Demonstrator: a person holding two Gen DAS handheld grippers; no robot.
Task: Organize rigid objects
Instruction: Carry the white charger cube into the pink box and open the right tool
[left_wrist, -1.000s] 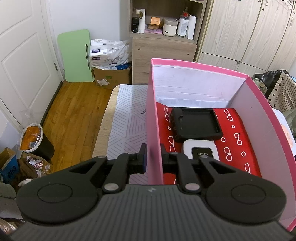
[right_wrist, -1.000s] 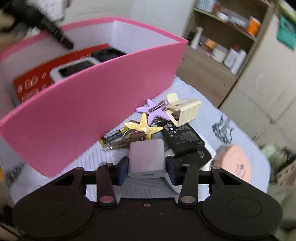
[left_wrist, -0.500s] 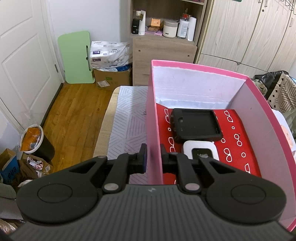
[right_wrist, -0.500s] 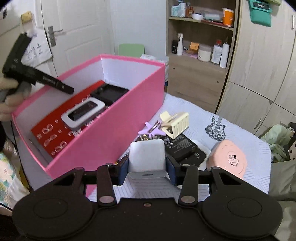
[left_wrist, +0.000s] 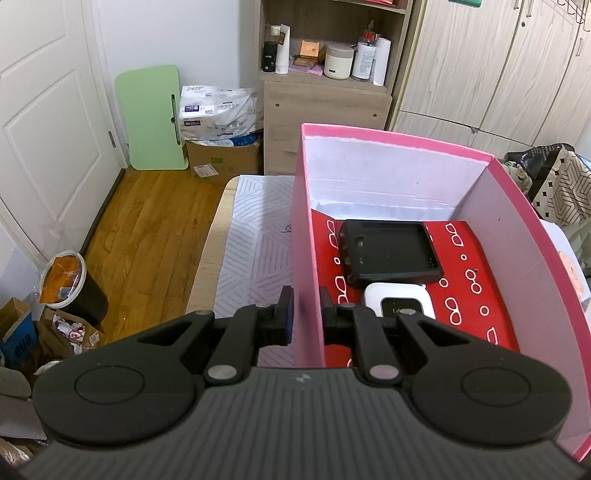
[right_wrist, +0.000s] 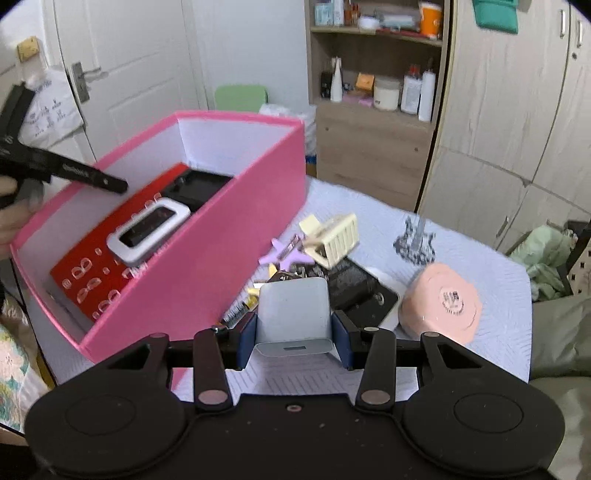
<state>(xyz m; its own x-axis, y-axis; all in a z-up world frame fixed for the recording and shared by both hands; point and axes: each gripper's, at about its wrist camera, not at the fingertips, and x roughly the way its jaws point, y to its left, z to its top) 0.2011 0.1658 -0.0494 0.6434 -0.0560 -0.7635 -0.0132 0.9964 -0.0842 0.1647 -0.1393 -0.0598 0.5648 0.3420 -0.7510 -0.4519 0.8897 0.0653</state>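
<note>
Pink box (left_wrist: 306, 258) wall sits clamped between the left gripper's (left_wrist: 304, 314) jaws; the right gripper's (right_wrist: 293, 325) jaws clamp a white charger (right_wrist: 293, 314) beside the box.

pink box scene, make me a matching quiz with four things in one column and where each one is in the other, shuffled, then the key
Things
1. white charger
2. black case
3. peach round compact
4. pink box

Places
A. lying on the table, right of the clutter
B. its wall pinched by the left gripper
C. clamped in the right gripper, above the table
D. on the red liner inside the box, at its far end

Pairs: 1-C, 2-D, 3-A, 4-B
</note>
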